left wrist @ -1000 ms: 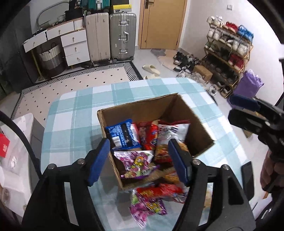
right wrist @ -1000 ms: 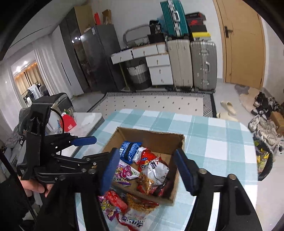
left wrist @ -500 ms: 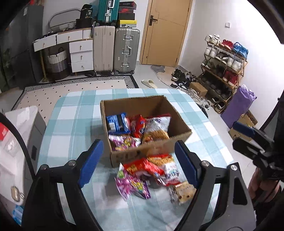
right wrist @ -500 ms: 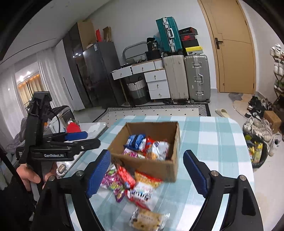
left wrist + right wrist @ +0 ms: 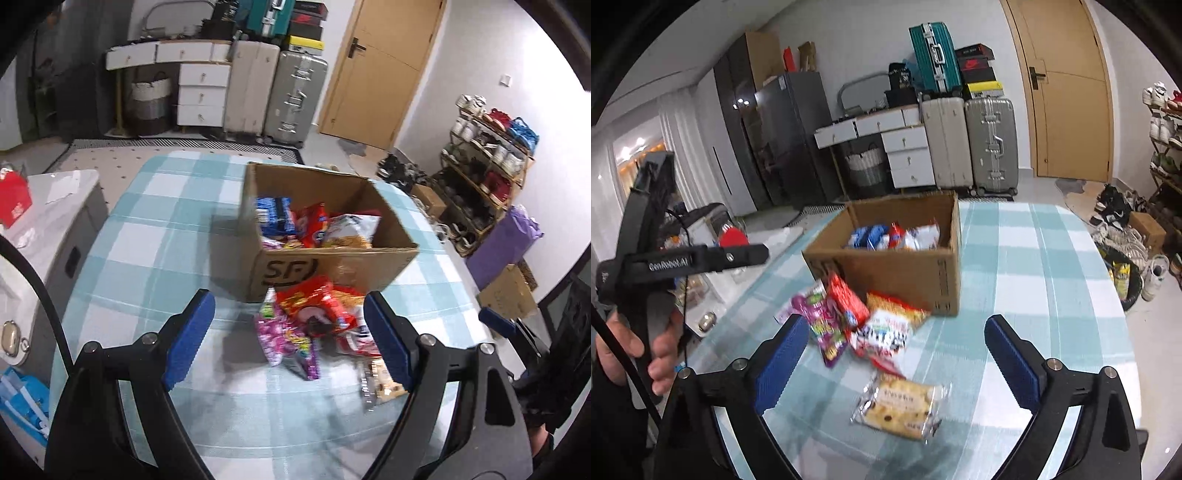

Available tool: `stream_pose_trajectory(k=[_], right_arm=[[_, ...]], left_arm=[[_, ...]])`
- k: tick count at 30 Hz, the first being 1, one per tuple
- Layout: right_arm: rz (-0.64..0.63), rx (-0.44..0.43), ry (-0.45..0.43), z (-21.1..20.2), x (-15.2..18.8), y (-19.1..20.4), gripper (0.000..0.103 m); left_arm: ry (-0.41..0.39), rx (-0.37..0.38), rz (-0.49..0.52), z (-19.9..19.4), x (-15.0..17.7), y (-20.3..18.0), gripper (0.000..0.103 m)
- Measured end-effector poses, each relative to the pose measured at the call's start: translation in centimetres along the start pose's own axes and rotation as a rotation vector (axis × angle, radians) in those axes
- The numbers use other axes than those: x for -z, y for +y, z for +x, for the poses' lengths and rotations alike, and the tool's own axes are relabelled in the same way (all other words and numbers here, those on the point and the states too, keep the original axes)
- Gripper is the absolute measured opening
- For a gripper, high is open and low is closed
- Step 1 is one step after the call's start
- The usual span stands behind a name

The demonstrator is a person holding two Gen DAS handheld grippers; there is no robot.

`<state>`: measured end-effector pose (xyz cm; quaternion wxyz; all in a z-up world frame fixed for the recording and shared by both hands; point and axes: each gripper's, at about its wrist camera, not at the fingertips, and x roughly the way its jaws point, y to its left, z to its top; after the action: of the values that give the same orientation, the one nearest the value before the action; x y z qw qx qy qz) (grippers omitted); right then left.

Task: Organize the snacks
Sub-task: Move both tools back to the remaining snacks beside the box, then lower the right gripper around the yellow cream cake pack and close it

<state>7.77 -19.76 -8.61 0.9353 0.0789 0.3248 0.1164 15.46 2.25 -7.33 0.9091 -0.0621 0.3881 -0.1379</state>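
Crinkly foil snack packets (image 5: 849,328) beside square corrugated cardboard box (image 5: 908,273)

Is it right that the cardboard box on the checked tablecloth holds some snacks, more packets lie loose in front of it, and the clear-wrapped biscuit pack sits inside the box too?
Not quite. The biscuit pack is not in the cardboard box; it lies on the checked tablecloth, nearest the camera, apart from the loose packets. The right wrist view shows it plainly. The rest holds.
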Motion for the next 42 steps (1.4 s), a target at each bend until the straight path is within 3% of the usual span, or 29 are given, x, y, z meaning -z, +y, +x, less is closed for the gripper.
stream_pose_trajectory(k=[5,9,11,16,25,42], right_arm=[[0.052,0.001,0.062,1.8,2.3,-0.5,0.099],[0.107,0.008,0.101,3.0,3.8,-1.4,0.099],[0.146,0.005,0.120,3.5,4.5,-1.9,0.100],[0.169,0.018,0.155,4.5,5.8,-2.5,0.100],[0.160,0.017,0.221,6.6,7.6,-1.8,0.100],[0.072,0.098,0.269,8.6,7.8,0.9,0.102]], left_arm=[[-0.087,-0.056,0.022,-0.2,2.1,0.8,0.085],[-0.115,-0.058,0.020,0.2,3.6,1.4,0.090],[-0.112,-0.068,0.025,0.6,4.1,1.5,0.102],[-0.124,-0.087,0.006,1.8,5.4,2.3,0.102],[-0.057,-0.110,-0.014,5.4,7.3,3.0,0.102],[-0.050,-0.199,0.015,7.9,9.0,4.1,0.102]])
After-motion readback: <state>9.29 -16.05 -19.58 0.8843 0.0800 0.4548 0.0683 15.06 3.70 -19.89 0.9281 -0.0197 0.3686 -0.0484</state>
